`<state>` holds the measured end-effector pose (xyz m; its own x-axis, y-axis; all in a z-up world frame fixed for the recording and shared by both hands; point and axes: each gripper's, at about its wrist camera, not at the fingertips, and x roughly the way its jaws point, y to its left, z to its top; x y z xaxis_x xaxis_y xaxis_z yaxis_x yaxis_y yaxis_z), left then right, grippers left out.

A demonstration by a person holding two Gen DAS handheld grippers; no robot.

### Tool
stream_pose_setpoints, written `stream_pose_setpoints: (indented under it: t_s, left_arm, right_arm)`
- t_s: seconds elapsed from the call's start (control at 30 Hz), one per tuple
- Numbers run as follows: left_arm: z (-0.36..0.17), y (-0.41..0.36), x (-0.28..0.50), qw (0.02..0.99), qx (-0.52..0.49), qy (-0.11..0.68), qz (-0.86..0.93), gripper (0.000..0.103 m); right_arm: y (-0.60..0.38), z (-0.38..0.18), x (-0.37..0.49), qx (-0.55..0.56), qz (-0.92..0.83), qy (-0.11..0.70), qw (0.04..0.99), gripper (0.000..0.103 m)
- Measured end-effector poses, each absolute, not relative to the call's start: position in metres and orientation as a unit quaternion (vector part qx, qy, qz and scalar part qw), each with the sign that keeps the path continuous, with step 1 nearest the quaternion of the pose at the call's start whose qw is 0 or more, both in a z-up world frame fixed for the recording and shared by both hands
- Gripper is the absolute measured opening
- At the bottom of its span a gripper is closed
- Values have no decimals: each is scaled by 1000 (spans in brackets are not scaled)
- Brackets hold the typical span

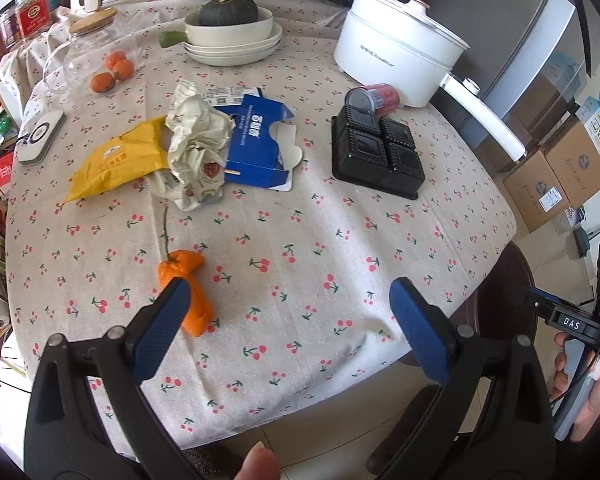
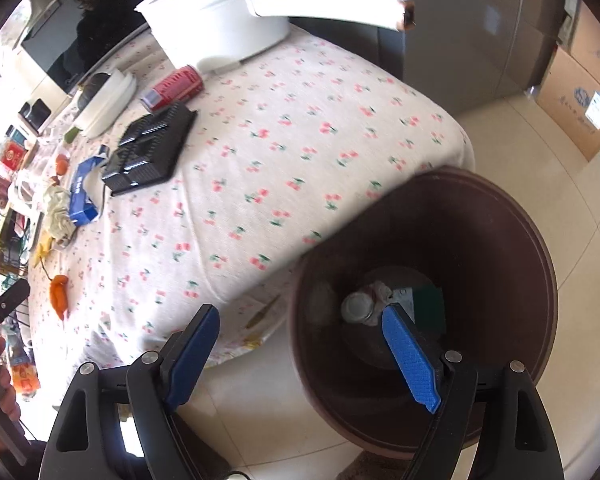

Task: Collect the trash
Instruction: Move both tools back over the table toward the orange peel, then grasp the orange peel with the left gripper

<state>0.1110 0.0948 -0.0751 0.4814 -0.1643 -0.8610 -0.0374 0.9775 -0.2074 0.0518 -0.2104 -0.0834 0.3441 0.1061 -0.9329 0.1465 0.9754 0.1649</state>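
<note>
While left fingers (image 1: 180, 312) gape, orange peel (image 1: 186, 292) lies btwn, nr left pad.

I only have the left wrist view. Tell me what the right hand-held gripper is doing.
Observer: The right hand-held gripper is open and empty, above the near edge of the brown bin.
Operator: Report what is inside that bin.
Observer: A small jar, crumpled paper and a green item lie at its bottom.
</note>
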Motion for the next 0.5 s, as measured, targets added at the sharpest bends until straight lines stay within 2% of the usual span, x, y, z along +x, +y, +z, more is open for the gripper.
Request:
stream_pose_setpoints:
  t_s: [0.37,0.4,0.5]
  left_arm:
    - [-81,138,107,847,-136,514,0,99]
    - [-81,142,107,846,-141,514,2,99]
    - [-82,154,106,842,-156,516,13,99]
  right_arm:
    - [-147,-63,75,71,30,550,832,87]
    - [-139,-63,79,66,33,548,833,89]
    - [-122,-58,82,50,41,537,841,103]
